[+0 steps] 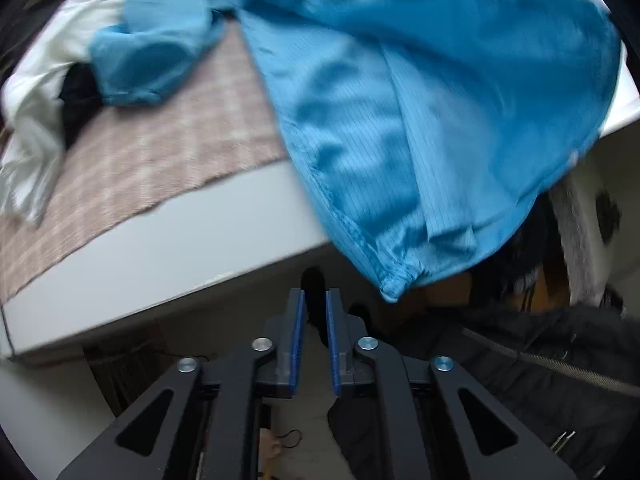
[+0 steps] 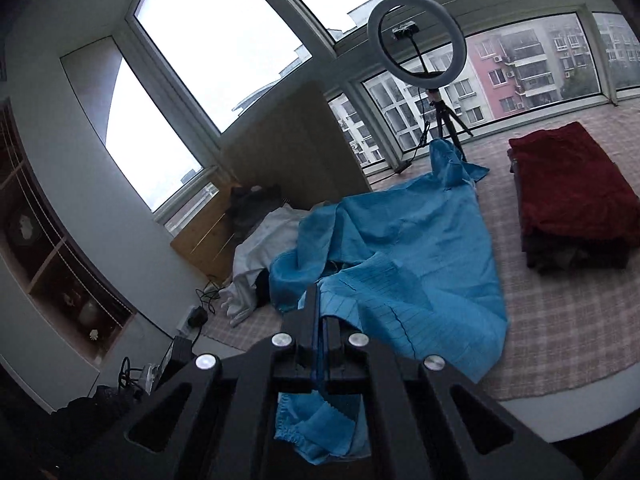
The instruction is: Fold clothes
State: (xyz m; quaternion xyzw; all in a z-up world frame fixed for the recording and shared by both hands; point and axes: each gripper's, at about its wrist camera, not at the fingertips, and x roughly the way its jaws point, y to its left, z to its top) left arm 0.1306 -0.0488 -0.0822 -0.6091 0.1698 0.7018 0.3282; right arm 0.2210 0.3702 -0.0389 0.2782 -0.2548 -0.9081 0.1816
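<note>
Now I see the blue garment (image 2: 404, 248) sprawled over the checked bed cover (image 2: 560, 320), one cuffed end hanging past the bed's edge. My right gripper (image 2: 322, 316) points across the bed, clamped onto that fabric. My left gripper (image 1: 316, 300) sits low off the edge, jaws slightly parted, holding nothing. Only the right view shows the red folded stack (image 2: 572, 188) and ring light (image 2: 416, 32); both show the white garment (image 1: 36, 120).

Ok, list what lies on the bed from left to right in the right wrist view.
White garment → blue garment, pinched in the right gripper → red stack.
</note>
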